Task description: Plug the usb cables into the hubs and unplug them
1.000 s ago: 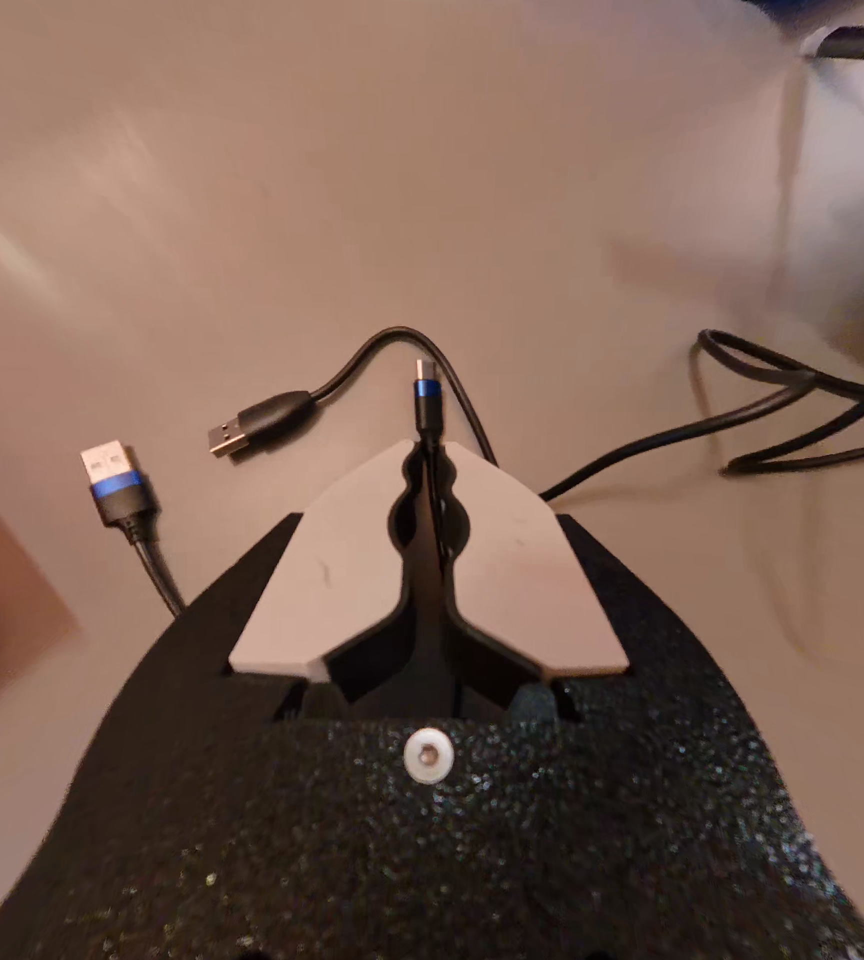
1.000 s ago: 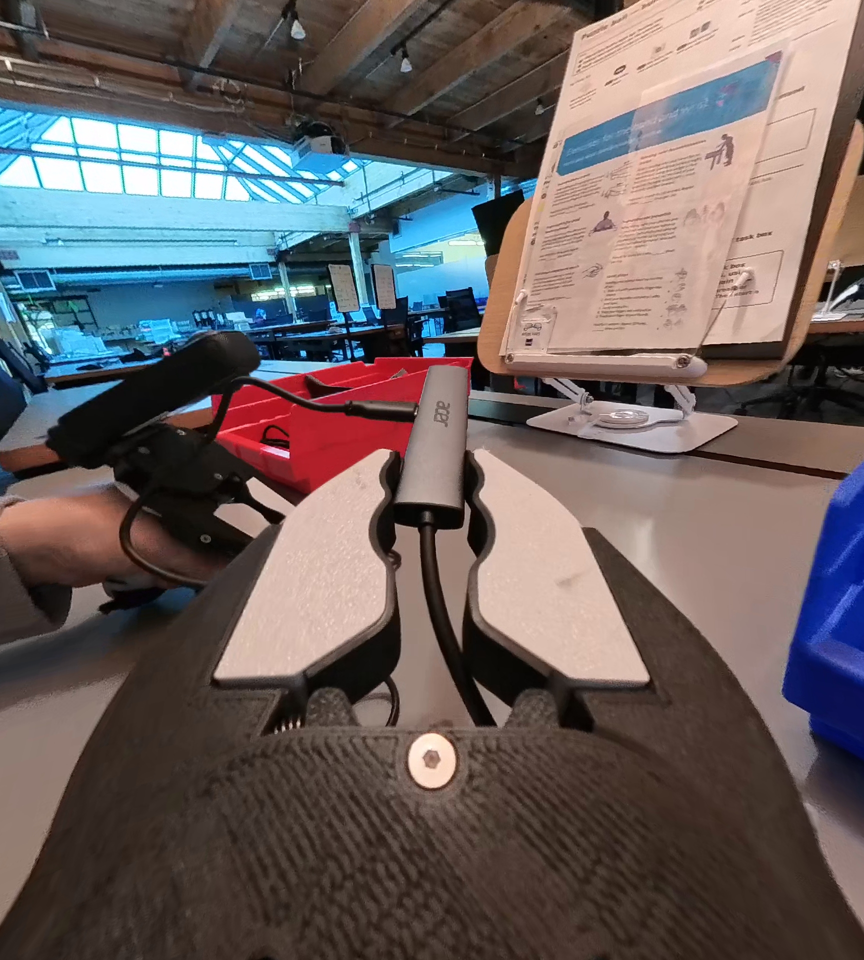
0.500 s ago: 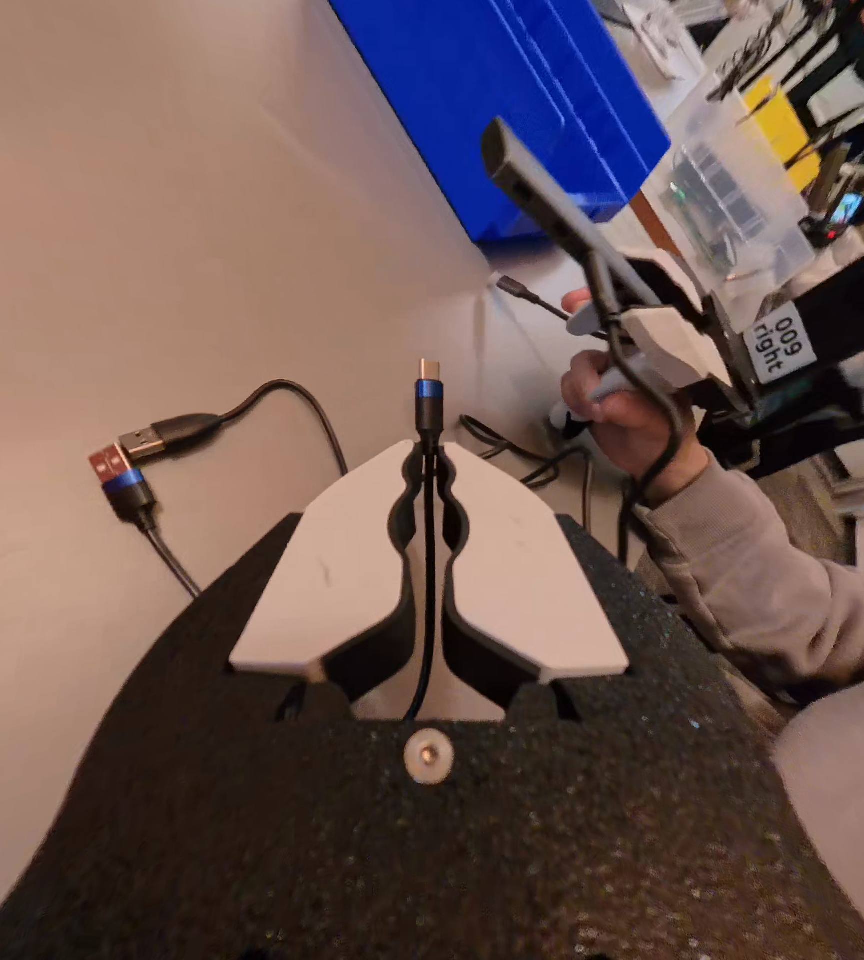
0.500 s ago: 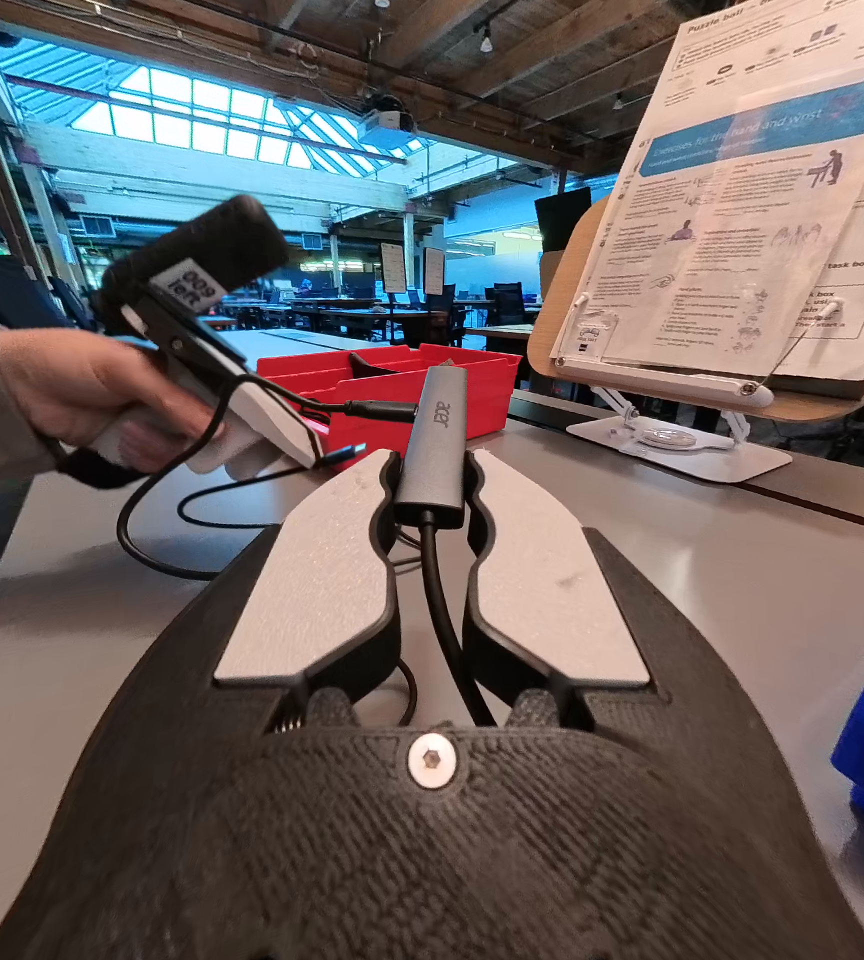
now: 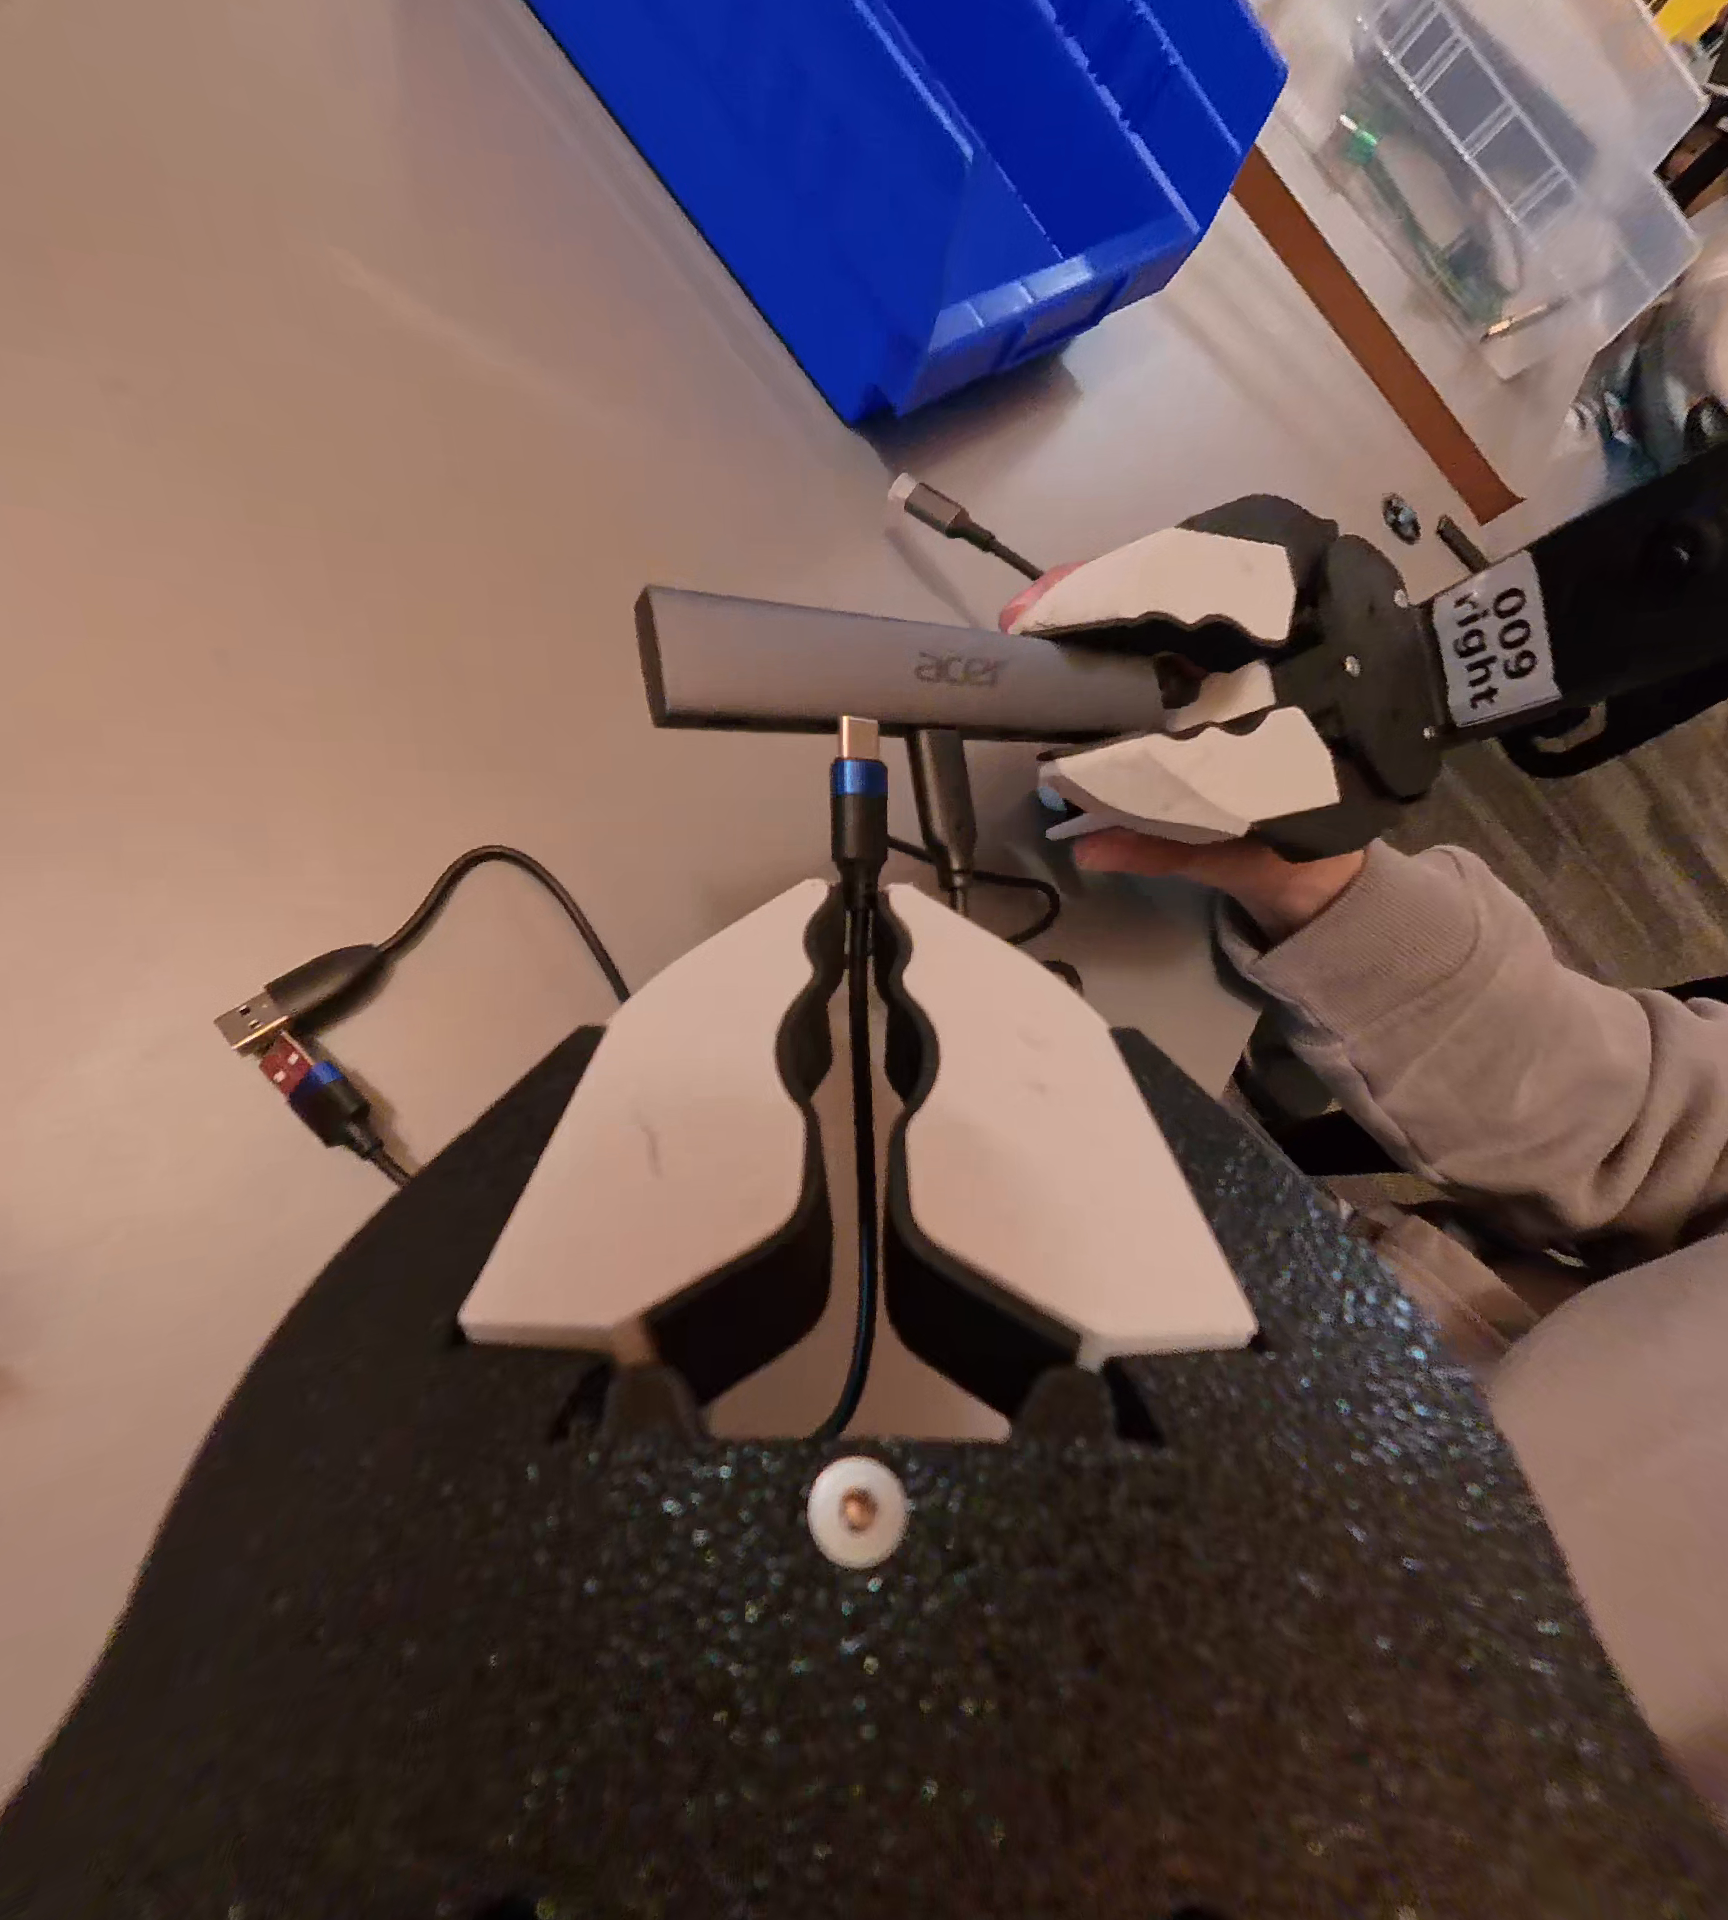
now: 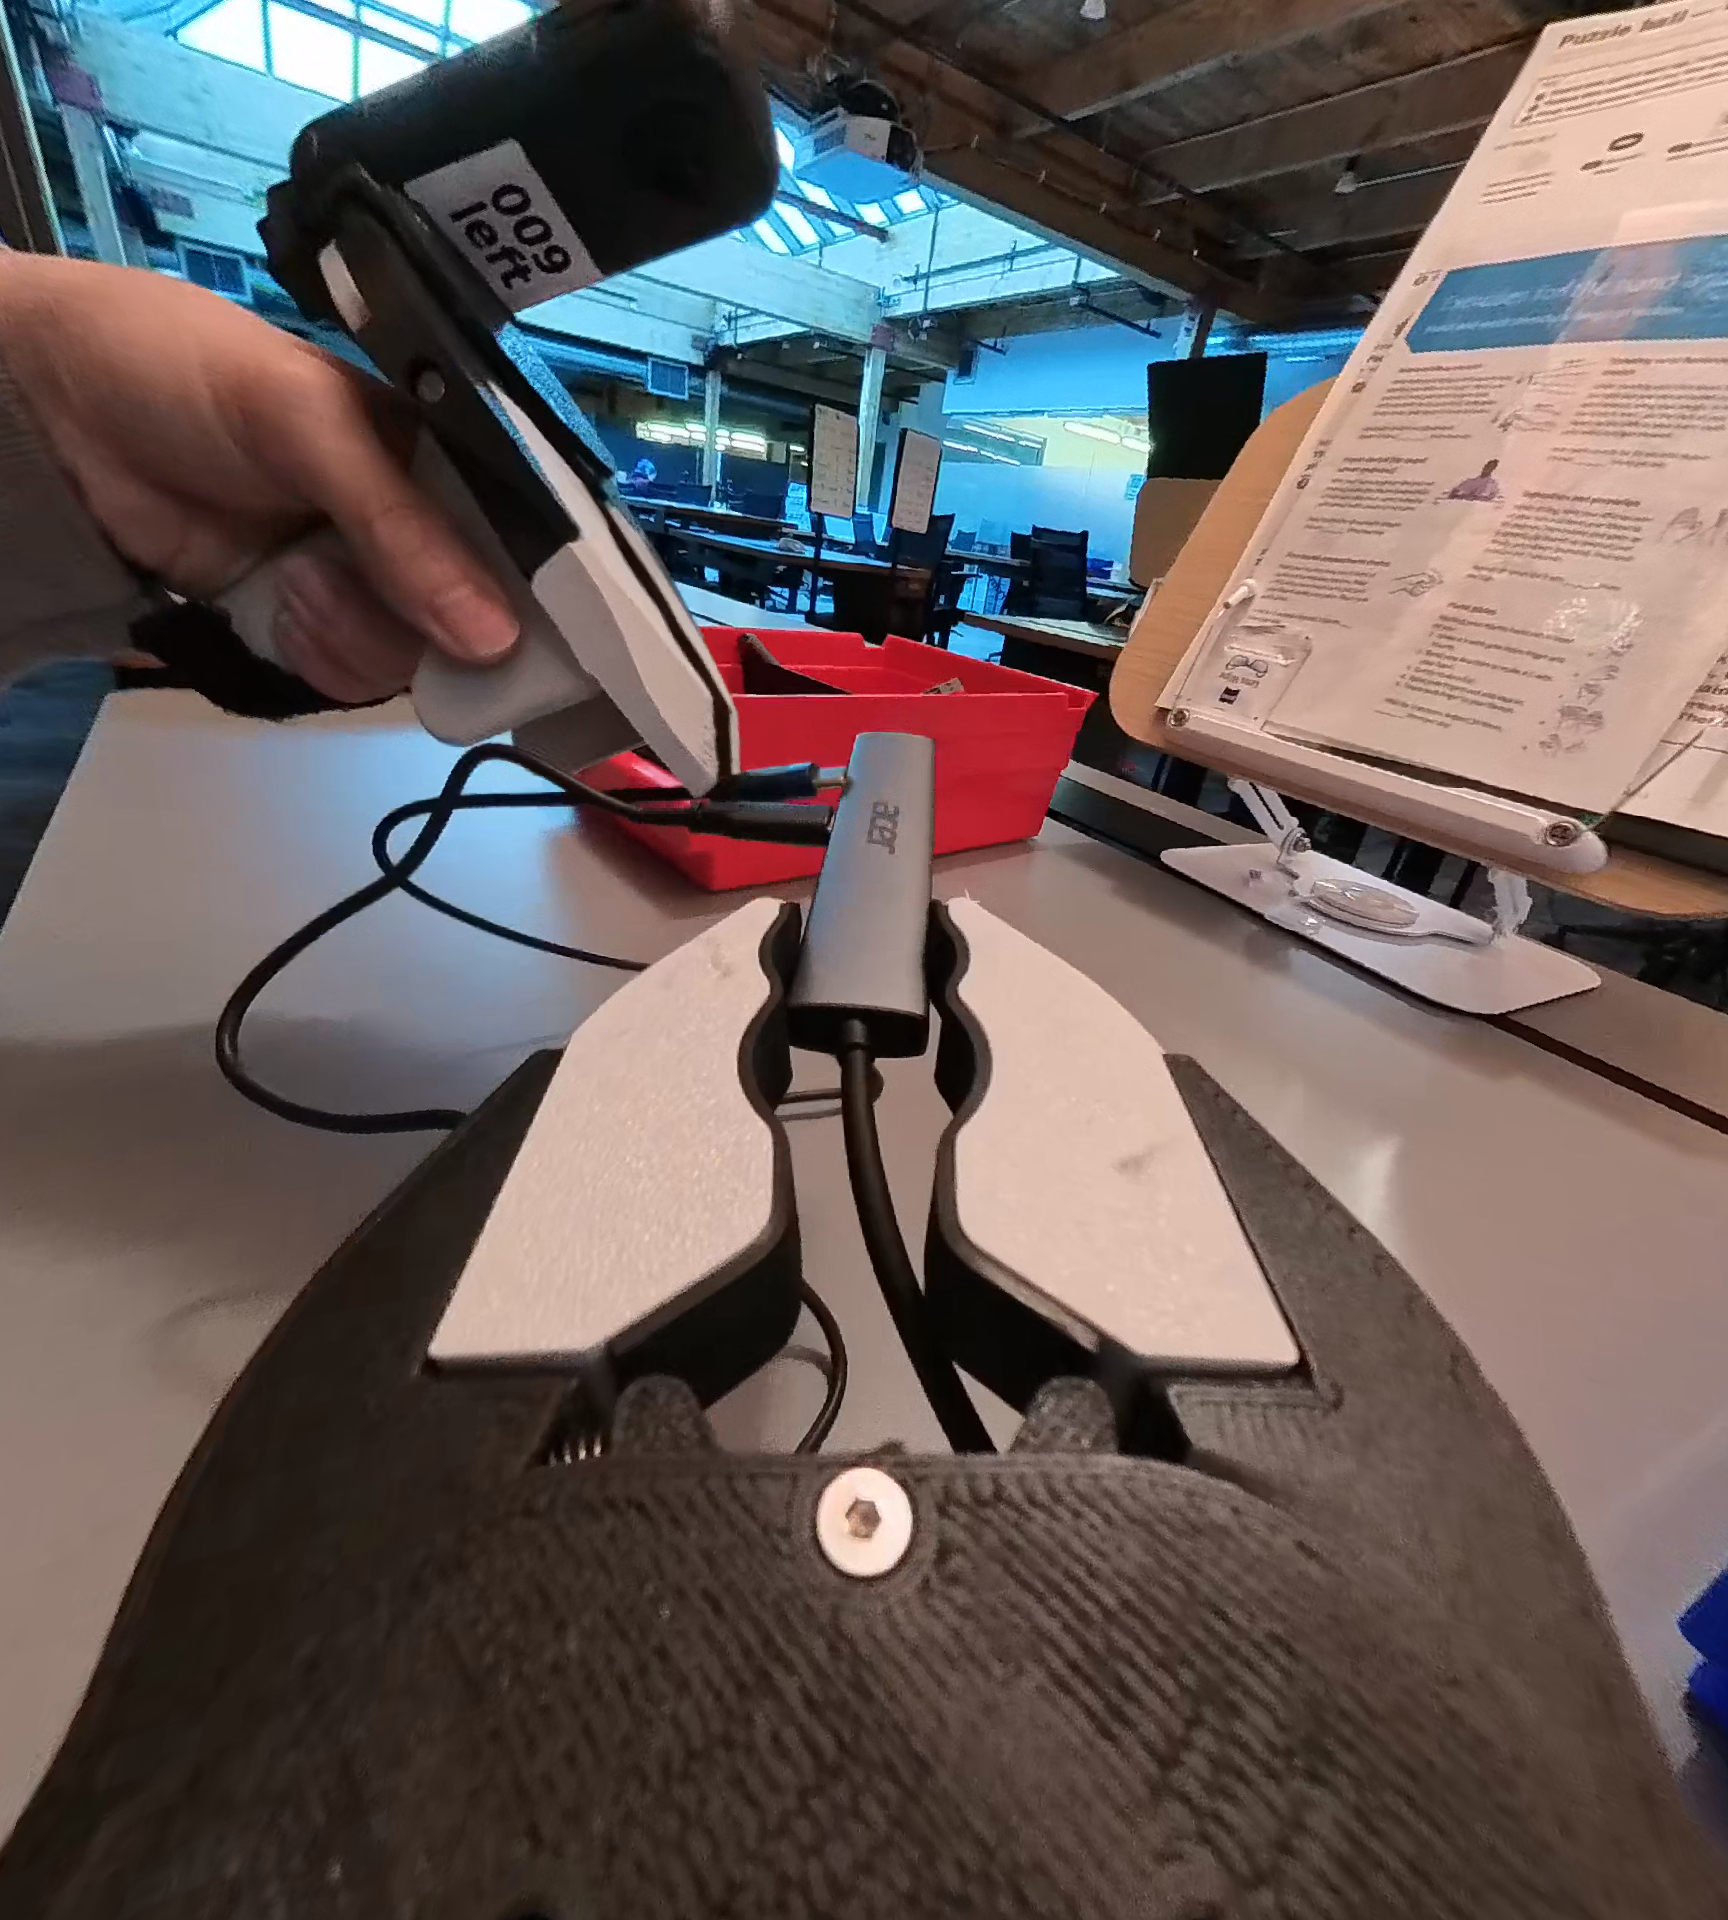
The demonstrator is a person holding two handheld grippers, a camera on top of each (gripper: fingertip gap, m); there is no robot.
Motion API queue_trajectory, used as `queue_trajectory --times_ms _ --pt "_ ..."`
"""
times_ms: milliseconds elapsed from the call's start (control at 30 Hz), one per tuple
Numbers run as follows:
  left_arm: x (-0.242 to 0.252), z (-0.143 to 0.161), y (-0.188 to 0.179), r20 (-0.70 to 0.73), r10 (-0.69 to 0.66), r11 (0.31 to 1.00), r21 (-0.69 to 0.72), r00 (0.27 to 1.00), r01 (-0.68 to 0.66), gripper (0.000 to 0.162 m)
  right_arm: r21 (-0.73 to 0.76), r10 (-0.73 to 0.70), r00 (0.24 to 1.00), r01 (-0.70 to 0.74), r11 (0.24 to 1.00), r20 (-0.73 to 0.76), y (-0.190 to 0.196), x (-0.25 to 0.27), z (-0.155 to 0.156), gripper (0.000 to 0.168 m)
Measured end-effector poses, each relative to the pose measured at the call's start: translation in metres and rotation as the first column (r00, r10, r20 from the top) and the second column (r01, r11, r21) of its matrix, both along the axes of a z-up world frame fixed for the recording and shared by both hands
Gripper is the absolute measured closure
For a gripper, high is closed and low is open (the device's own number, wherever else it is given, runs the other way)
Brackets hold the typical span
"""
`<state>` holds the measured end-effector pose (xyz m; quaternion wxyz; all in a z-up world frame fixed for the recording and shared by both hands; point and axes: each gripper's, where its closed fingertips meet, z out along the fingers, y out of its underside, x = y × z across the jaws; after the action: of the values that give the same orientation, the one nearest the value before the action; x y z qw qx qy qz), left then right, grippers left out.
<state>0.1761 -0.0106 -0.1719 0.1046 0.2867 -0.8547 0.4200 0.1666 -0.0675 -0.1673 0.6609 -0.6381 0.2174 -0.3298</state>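
Grey table (image 5: 216, 520), left tool (image 5: 855, 894) clamping blue-ringed cable (image 5: 855, 800), right tool (image 6: 860, 914) gripping logo-marked grey hub (image 6: 875, 831), labelled tools

Your slim grey metal-looking hub (image 5: 870, 675) has a smooth, matt, brushed finish. The blue-collared cable plug (image 5: 855, 790) shows a shiny metal tip and a braided-looking black cord. Your left gripper (image 5: 855, 904) carries pale matt pads on a black, grainy, speckled printed-plastic body; the right gripper (image 6: 860, 925) body looks ribbed and rough. The grey table (image 5: 268, 520) is smooth with a soft sheen. The blue plastic bin (image 5: 901, 187) is glossy.
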Motion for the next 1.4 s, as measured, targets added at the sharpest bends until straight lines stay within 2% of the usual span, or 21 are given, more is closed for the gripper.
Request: queue_trajectory --times_ms 200,800,933,1000,1100,1200,1400 --pt "0.0 -0.006 0.002 -0.011 0.007 1.0 0.009 1.0 -0.007 0.158 -0.054 -0.029 1.0 0.03 0.998 0.01 0.004 0.002 -0.004 0.144" --pt "0.004 -0.007 0.002 -0.02 0.042 0.999 -0.011 0.999 -0.042 0.158 -0.061 -0.027 0.999 0.029 0.998 0.022 0.005 0.001 -0.004 0.144" --pt "0.01 -0.008 -0.002 0.087 0.052 0.999 0.004 0.995 -0.053 0.158 -0.056 -0.052 0.999 0.052 0.997 -0.001 0.005 0.004 -0.005 0.143" --pt "0.013 -0.007 -0.007 0.197 0.045 0.999 -0.001 0.979 -0.046 0.158 -0.02 -0.069 0.998 0.069 0.997 -0.012 0.0 0.006 -0.002 0.144" --pt "0.017 0.007 -0.016 0.386 0.062 0.995 -0.094 0.92 -0.027 0.157 0.068 -0.078 0.997 0.079 0.995 -0.025 -0.011 0.008 0.004 0.144" --pt "0.021 0.01 -0.021 0.526 0.082 0.994 -0.11 0.846 -0.028 0.15 0.126 -0.074 0.997 0.077 0.989 -0.032 -0.018 0.008 0.008 0.144" --pt "0.018 0.005 -0.023 0.569 0.066 0.997 -0.07 0.82 -0.032 0.151 0.139 -0.07 0.997 0.074 0.987 -0.029 -0.019 0.008 0.009 0.144"
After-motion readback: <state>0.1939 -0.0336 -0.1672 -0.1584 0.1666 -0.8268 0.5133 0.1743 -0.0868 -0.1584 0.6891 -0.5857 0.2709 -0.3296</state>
